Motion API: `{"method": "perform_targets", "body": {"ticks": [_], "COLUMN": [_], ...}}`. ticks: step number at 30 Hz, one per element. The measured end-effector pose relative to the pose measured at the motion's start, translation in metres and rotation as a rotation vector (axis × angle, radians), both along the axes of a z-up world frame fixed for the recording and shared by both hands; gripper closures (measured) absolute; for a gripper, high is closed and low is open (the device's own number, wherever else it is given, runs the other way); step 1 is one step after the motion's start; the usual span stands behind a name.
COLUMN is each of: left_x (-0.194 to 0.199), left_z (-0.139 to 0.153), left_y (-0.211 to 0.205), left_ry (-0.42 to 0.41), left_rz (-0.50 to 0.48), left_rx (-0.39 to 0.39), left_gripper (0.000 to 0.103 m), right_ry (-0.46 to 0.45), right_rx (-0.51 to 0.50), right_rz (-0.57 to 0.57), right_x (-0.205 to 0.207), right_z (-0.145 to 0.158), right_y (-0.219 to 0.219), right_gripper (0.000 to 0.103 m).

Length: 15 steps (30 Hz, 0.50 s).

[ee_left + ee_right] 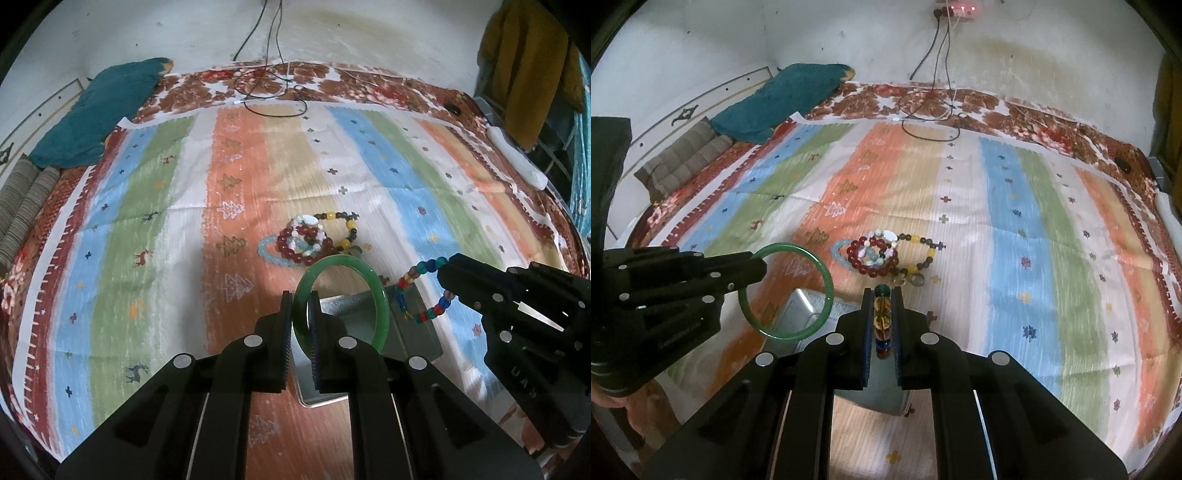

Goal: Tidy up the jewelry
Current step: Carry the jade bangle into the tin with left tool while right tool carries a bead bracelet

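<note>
The left gripper point(300, 314) clasps the green bangle point(341, 302); the right gripper point(882, 314) pinches a beaded bracelet point(424, 291). Lower both gently into the metal tray point(417, 332), at six o'clock from the pile point(314, 240).

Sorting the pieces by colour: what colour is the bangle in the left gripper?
Green, best seen in the right wrist view: bangle in the left gripper.

Bracelet heap point(314, 240) behind tray point(417, 332)
</note>
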<state>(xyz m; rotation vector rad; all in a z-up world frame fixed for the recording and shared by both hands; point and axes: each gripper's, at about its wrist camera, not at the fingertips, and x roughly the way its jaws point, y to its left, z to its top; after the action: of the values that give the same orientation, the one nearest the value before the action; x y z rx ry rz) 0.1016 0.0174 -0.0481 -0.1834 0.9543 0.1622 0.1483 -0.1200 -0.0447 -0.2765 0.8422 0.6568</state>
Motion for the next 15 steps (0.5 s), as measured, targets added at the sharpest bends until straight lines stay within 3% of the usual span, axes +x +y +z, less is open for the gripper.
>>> {"method": "perform_targets", "body": {"ticks": [12,13,15], "left_x": [-0.006,-0.006,-0.005], "left_z": [-0.005,-0.007,-0.011], "left_y": [-0.01,-0.01,-0.006], "left_ry": [0.021,0.031,0.052], "left_rz": [-0.024,-0.023,-0.005], "left_rx": [-0.022,-0.031,-0.033], "left_gripper": [0.093,0.092,0.08], "right_ry": [0.036,0.038,0.038], "right_rx": [0.007,0.003,0.006], "right_rz": [-0.005,-0.013,-0.04], "right_x": [-0.006,-0.005,-0.002], "right_z": [-0.004,-0.005,-0.004], "right_y": [-0.004,-0.005,-0.009], "right_gripper": [0.092,0.09,0.066]}}
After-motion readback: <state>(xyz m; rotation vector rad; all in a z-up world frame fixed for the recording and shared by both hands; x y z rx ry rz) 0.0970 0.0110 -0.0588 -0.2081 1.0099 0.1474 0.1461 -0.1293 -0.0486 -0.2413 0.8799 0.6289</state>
